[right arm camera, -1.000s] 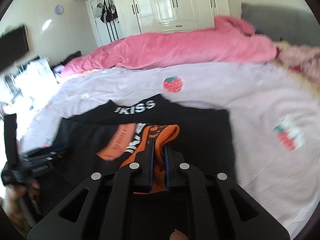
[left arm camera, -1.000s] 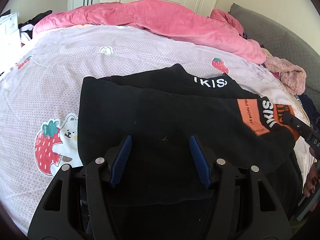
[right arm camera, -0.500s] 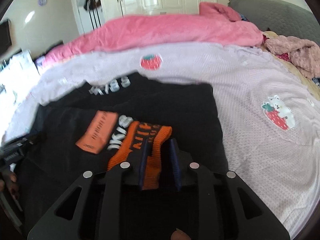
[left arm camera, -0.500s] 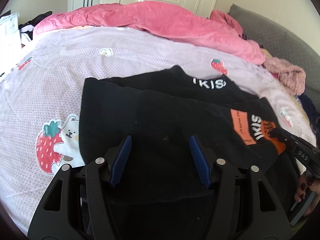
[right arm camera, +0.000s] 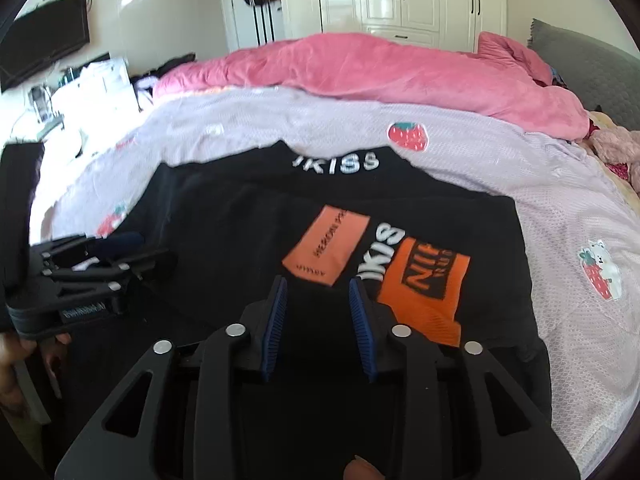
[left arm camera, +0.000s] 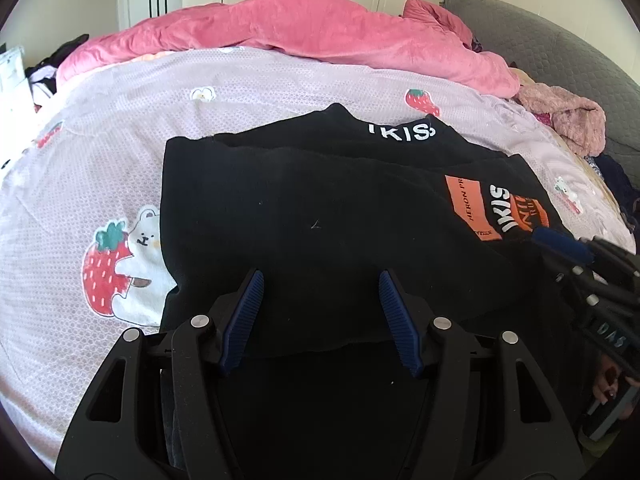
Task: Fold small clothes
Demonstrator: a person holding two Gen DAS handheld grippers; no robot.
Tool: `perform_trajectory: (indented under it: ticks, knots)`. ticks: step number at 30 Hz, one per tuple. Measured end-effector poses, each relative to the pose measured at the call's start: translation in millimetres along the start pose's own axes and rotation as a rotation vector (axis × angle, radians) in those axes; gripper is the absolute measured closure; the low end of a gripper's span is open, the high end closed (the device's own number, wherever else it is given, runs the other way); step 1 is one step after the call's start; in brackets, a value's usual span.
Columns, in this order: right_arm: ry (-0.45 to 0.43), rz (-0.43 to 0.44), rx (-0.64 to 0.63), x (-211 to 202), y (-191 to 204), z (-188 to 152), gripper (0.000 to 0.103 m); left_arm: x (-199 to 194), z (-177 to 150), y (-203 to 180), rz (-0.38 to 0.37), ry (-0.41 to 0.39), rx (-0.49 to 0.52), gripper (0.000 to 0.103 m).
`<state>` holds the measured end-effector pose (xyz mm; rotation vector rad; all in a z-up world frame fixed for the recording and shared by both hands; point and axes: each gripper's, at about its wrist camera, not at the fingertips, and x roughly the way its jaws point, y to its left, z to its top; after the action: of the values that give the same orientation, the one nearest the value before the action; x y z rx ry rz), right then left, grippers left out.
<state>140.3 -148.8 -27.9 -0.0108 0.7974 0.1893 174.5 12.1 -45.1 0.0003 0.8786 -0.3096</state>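
Folding the black garment (left arm camera: 320, 208) on the bed (left arm camera: 100, 152): sleeve laid across

Both hand-held grippers, left (left arm camera: 320, 316) and right (right arm camera: 318, 320), are held open, empty; the hem is likely gripped next

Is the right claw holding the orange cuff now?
No, the right claw is open and the orange cuff lies flat beside it.

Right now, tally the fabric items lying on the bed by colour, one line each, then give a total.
Black: 1, the black garment with orange patches, spread flat on the lilac bedsheet.
Pink: 2, the pink duvet bunched along the far edge, and the fuzzy pink item crumpled at the right.
Total: 3 items on the sheet.
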Motion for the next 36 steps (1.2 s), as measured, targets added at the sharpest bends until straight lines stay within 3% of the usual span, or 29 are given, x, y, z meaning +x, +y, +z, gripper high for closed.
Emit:
perform_trajectory:
  ticks: [6, 12, 15, 17, 19, 25, 29, 32, 34, 36]
  knots:
    - [0.078, -0.026, 0.004, 17.3, -0.6, -7.5, 0.072, 2.1, -1.0, 0.2, -0.005, 0.003, 0.005, 0.050]
    - [0.046, 0.000, 0.021, 7.4, -1.8, -7.6, 0.069, -3.1, -1.4, 1.4, -0.005, -0.007, -0.002, 0.050]
    - [0.027, 0.020, 0.043, -0.8, -5.4, -6.0, 0.065, -11.4, -2.0, 4.8, -0.001, -0.029, -0.012, 0.050]
    - [0.010, 0.012, 0.050, -7.3, -7.0, -5.0, 0.055, -16.6, -1.7, 8.7, -0.002, -0.040, -0.027, 0.050]
    - [-0.004, 0.010, 0.058, -13.1, -9.3, -4.2, 0.055, -21.1, -1.0, 12.2, -0.002, -0.051, -0.041, 0.049]
    - [-0.040, 0.009, 0.090, -32.7, -18.6, -2.8, 0.049, -35.3, 0.7, 21.3, 0.008, -0.082, -0.072, 0.040]
    - [-0.060, 0.008, 0.106, -43.7, -22.8, -2.5, 0.040, -45.5, 1.6, 25.8, 0.020, -0.104, -0.092, 0.023]
    - [-0.071, 0.015, 0.117, -52.4, -25.3, -2.4, 0.033, -55.2, 1.2, 28.5, 0.025, -0.122, -0.106, 0.021]
    - [-0.078, 0.016, 0.119, -58.4, -26.2, -3.1, 0.028, -61.7, 1.0, 29.5, 0.029, -0.137, -0.114, 0.013]
    - [-0.087, 0.016, 0.123, -63.8, -27.5, -4.5, 0.028, -69.6, -0.2, 30.9, 0.020, -0.155, -0.128, 0.010]
